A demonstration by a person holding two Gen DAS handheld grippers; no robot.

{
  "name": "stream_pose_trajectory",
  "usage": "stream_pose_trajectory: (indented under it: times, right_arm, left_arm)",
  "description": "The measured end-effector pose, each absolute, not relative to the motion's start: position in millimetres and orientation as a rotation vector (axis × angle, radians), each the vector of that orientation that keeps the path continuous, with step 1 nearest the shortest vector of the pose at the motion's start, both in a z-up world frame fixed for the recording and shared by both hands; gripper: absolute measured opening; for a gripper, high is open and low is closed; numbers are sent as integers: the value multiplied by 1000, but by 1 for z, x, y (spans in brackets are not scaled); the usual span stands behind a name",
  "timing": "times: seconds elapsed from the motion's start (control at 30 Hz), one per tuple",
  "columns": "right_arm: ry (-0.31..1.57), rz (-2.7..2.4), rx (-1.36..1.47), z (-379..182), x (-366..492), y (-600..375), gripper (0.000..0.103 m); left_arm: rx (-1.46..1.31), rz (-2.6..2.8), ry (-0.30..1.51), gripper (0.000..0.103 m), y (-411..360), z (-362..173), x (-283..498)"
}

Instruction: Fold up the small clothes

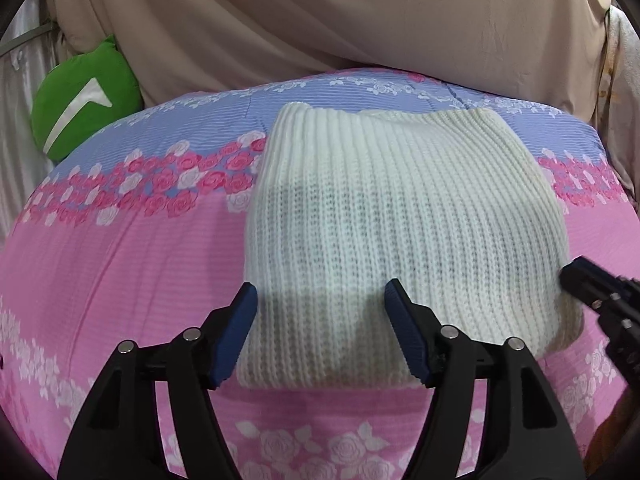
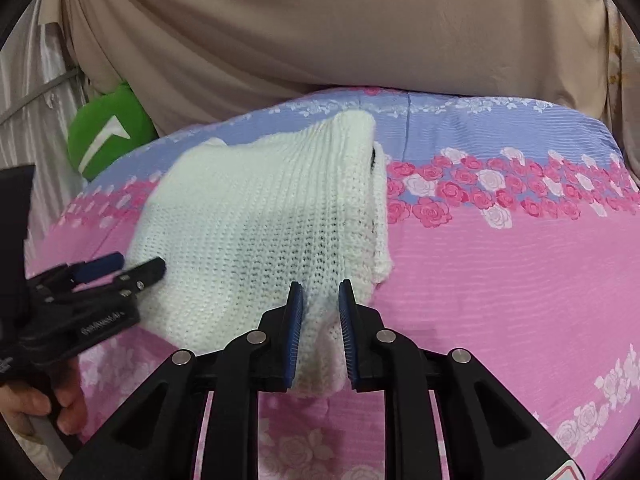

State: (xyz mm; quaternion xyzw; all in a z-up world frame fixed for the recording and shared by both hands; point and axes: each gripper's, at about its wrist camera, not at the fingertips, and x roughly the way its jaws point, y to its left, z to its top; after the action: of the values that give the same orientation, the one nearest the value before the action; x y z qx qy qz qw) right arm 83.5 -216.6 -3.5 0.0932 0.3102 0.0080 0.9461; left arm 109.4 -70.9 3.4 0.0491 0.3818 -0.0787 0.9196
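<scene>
Left wrist view: white ribbed knit (image 1: pixel 400 216), folded into a thick pad, lying flat on a flowered bedspread (image 1: pixel 120 280), straddling the band of pink roses between the blue stripe and the pink field. Ribs running from near edge to far edge. Near edge of the knit sitting between the fingers of the left gripper (image 1: pixel 320 296), spread wide, blue pads (image 1: pixel 236 340) clear of the wool on both sides, gripping nothing. At the knit's near right corner, the black tip of the right gripper (image 1: pixel 576 276), touching or just over the fabric; cannot tell which from here.

Right wrist view: same knit (image 2: pixel 248 216), now left of centre, its right side showing stacked layers and a loose folded edge. Near corner of the knit drawn up into a narrow ridge and pinched between the blue pads of the right gripper (image 2: pixel 320 292), jaws close together with wool filling the gap. Left of the knit, the left gripper (image 2: pixel 120 268) seen side-on, fingers apart, tips at the knit's left edge. Below that, part of a hand (image 2: pixel 36 404) around its handle.

Beyond the knit, at the bedspread's far edge, a beige sheet (image 2: pixel 320 32) hanging in folds. Far left of the knit, a green cushion (image 1: pixel 84 96) with a white arrow-like mark, wedged between bedspread and sheet. Pale curtain (image 1: pixel 20 120) further left still.
</scene>
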Motion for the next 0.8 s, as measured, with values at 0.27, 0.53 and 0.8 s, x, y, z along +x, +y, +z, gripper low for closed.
stream_pose_trajectory:
  times: [0.27, 0.53, 0.8]
  right_arm:
    - [648, -56, 233, -33, 53, -207, 29]
    - [654, -107, 149, -50, 37, -183, 42]
    - [663, -110, 138, -51, 36, -179, 45]
  left_arm:
    - [76, -104, 780, 85, -75, -7, 77]
    - [94, -98, 796, 85, -85, -30, 55]
    - [126, -84, 788, 89, -95, -38, 47]
